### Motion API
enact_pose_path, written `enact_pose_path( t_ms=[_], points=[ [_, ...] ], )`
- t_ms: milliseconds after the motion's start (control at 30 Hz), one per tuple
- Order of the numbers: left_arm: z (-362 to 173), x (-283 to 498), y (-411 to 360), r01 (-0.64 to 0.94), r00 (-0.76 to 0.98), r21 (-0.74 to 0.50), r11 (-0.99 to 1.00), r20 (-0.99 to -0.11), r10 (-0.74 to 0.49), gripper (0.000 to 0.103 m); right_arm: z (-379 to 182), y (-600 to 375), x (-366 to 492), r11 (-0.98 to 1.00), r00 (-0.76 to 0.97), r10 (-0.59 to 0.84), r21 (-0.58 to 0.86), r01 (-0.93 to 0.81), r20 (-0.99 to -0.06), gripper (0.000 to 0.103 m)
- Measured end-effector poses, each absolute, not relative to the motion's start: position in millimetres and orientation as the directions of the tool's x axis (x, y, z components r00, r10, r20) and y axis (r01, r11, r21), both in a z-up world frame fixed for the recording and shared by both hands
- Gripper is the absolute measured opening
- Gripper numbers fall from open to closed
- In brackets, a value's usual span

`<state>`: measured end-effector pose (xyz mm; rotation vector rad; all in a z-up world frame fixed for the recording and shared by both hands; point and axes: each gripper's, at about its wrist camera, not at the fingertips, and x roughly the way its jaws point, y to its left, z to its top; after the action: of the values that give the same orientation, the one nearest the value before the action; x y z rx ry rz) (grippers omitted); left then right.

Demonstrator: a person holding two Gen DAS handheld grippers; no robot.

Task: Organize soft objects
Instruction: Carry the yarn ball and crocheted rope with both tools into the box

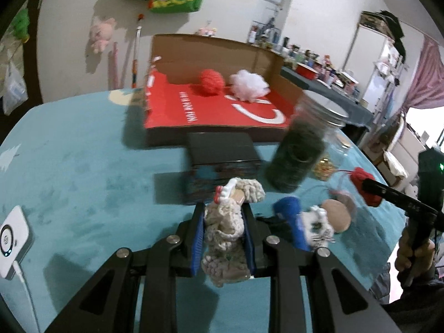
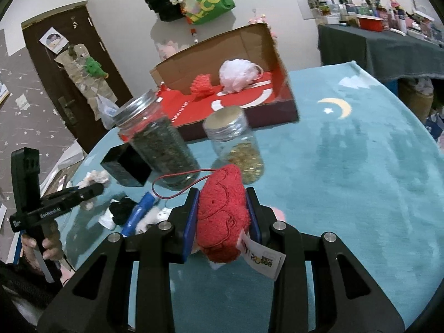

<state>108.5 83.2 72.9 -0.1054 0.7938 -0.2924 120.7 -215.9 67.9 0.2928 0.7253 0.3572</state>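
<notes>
My left gripper is shut on a beige crocheted toy above the teal cloth. My right gripper is shut on a red plush toy with a white tag and red cord; it also shows in the left wrist view. An open cardboard box with a red floor stands at the back and holds a red pompom and a white mesh puff. A blue soft item and a small white plush lie on the cloth between the grippers.
A tall glass jar of dark leaves and a shorter jar with yellow bits stand before the box. A black box sits beside them. A white device lies at the left edge. A cluttered dark table stands behind.
</notes>
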Motion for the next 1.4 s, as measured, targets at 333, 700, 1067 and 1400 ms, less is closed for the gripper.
enact_pose_path(
  t_ms=[333,700,1067,1400],
  points=[
    [56,131,119,0.167,0.644,-0.082,0.983,-0.746,-0.171,0.026,71,-241,126,0.939,0.703,0.328,0.295,-0.174,-0.631,0.031],
    [54,163,127,0.276,0.657,0.029,0.961,-0.735,-0.167,0.026,75,-249,150,0.970,0.713,0.237,0.117,-0.215,-0.660,0.031],
    [71,192,119,0.383,0.652,0.083,0.920,-0.730,-0.206,0.026,89,-244,187,0.957,0.723,0.184,-0.046,-0.286,-0.666,0.031],
    [118,227,108,0.406,0.674,0.038,0.913,-0.688,-0.271,0.026,131,-228,220,0.929,0.747,0.265,-0.046,-0.368,-0.609,0.031]
  ],
)
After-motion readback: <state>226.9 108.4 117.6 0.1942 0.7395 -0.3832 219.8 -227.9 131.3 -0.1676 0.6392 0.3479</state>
